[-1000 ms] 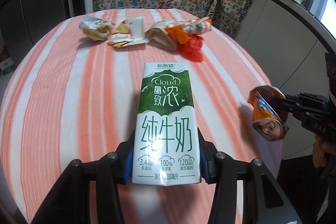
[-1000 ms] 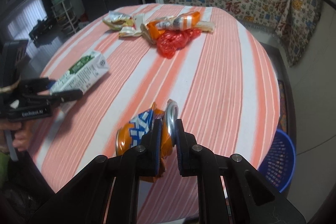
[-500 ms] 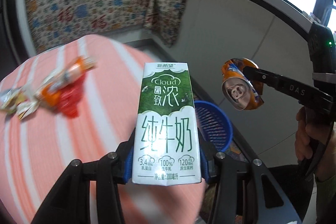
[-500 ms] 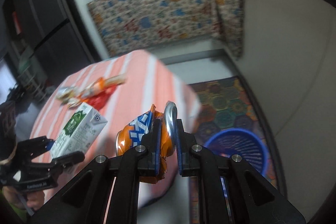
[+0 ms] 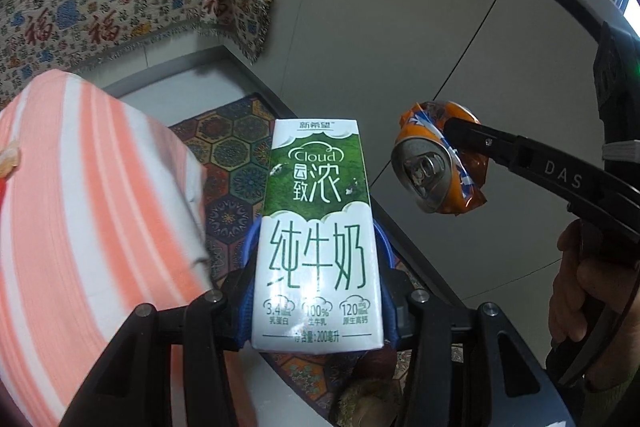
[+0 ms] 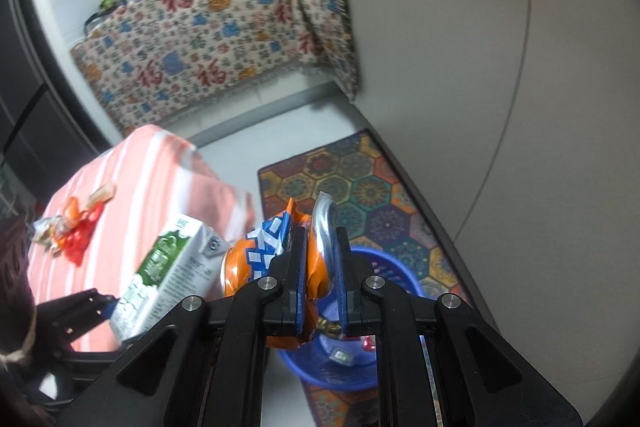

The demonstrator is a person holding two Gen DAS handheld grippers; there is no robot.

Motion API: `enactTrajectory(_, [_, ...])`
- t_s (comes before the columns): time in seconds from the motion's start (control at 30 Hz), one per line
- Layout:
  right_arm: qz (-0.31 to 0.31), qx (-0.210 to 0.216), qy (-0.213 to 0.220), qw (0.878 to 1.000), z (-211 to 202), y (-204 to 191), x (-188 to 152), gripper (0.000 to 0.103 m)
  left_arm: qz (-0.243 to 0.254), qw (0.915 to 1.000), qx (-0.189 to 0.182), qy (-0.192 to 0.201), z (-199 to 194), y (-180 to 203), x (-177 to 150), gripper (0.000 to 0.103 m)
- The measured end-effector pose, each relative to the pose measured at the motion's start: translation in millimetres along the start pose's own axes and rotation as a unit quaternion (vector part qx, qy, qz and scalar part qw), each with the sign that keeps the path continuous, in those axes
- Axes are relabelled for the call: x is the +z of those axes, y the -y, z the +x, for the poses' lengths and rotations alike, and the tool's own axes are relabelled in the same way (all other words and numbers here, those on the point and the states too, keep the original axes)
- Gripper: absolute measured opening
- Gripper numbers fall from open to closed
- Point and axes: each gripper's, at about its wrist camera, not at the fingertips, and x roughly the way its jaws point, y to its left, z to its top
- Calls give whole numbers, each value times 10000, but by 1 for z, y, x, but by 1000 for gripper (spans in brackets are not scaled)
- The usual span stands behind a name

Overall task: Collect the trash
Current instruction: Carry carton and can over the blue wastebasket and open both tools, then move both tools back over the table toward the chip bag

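Both grippers are loaded up right now. The left gripper (image 5: 318, 311) has its fingers clamped on the lower sides of a milk carton (image 5: 318, 239), which stands upright in the grip, label facing the camera. The right gripper (image 6: 322, 267) has its fingers squeezed nearly together on a crushed orange can (image 6: 256, 259), pinching the rim end so the can sticks out to the left of the fingers.

Both are held in the air off the edge of the tabletop (image 6: 120, 195), over the floor. A blue basket (image 6: 384, 267) sits on a patterned rug (image 6: 360, 187) right below the can, and there's already some stuff in it, too small to make out. In the left view only the basket's rim peeks out on either side of the carton.

Back on the striped tabletop there's a little heap of wrappers (image 6: 72, 227), well apart from both grippers.
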Motion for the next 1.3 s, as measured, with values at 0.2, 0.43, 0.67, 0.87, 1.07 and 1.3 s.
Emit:
enactTrajectory(0.2, [289,1,-65,9996,17,23,-5,11,81,9998,-3,-206,39,9,5,50])
enactTrajectory(0.43, [648,199,-53,9977,27,46,-6,16,139,9992,-31,-375,73,7,5,59])
enactTrajectory(0.67, [812,271,197,9961,22,52,-4,45,-123,9990,-117,-418,86,5,8,61])
enactTrajectory(0.87, [649,-120,481,9967,7,43,-5,90,-121,9996,-88,238,20,3,-5,61])
enactTrajectory(1.07, [95,-293,809,9962,-12,-4,-8,100,-190,9972,457,561,-56,-28,-45,61])
enactTrajectory(1.3, [-1332,-125,859,9873,-13,-126,-43,100,-447,9853,1585,452,-112,-102,-116,61])
